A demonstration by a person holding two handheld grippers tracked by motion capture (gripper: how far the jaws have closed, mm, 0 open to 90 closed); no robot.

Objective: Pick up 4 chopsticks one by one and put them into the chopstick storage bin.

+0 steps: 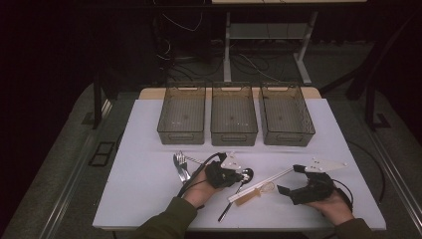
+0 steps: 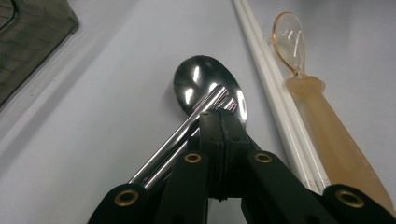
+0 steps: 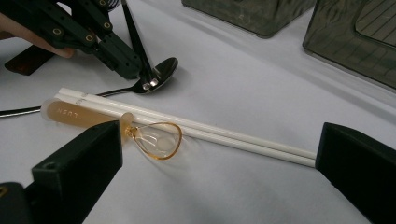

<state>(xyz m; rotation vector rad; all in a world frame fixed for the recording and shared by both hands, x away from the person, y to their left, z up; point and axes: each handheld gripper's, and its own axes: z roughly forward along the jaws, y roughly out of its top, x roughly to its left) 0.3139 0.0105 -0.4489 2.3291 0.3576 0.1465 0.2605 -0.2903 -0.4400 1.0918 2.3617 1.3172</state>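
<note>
My left gripper [image 1: 238,175] [image 2: 218,116] is shut on a pair of thin steel chopsticks [image 2: 175,144] [image 3: 135,42]. Their tips rest over the bowl of a metal spoon [image 2: 201,77] [image 3: 163,70] [image 1: 247,173] that lies on the white table. Just to the right lie two white chopsticks [image 1: 263,181] [image 2: 280,107] [image 3: 224,133] and a clear orange spoon [image 1: 259,191] [image 2: 317,107] [image 3: 156,140]. My right gripper [image 1: 291,179] [image 3: 215,177] is open and low over the table. Its jaws stand on either side of the orange spoon's bowl and the white chopsticks, touching neither.
Three grey see-through bins [image 1: 182,117] [image 1: 234,115] [image 1: 286,117] stand in a row at the back of the table [image 1: 144,189]. Several steel forks [image 1: 180,167] lie left of my left hand. Two bin corners [image 3: 355,42] rise beyond the right gripper.
</note>
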